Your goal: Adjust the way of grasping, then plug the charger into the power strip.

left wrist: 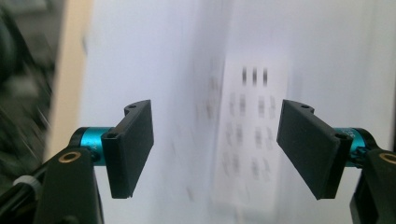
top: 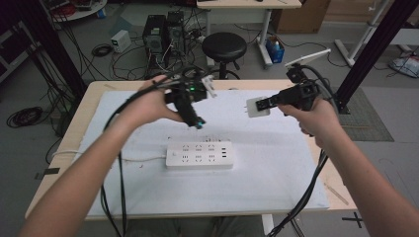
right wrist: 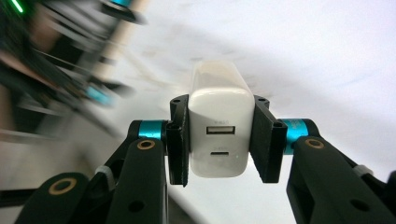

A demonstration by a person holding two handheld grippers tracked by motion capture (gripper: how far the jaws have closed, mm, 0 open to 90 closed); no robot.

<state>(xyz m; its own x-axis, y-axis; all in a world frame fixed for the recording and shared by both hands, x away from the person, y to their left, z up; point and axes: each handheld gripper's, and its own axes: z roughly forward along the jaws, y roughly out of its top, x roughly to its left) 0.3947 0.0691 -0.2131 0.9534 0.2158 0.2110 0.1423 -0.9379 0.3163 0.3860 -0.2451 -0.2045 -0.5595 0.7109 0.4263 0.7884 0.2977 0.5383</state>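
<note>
The right tongs (right wrist: 219,140) clamp a white charger (right wrist: 218,126) above the desk's (top: 94,91) far right. The left tongs (left wrist: 217,149) gape empty over the white power strip (top: 199,155) lying mid-desk.

Reaching in from below with both forearms, raised above the tabletop (top: 148,197). Holding the left claw (top: 197,122) angled downward, jaws standing wide apart. Gripping the right claw (top: 262,103) level, jaws pressing both sides of a white charger (right wrist: 219,123).
</note>
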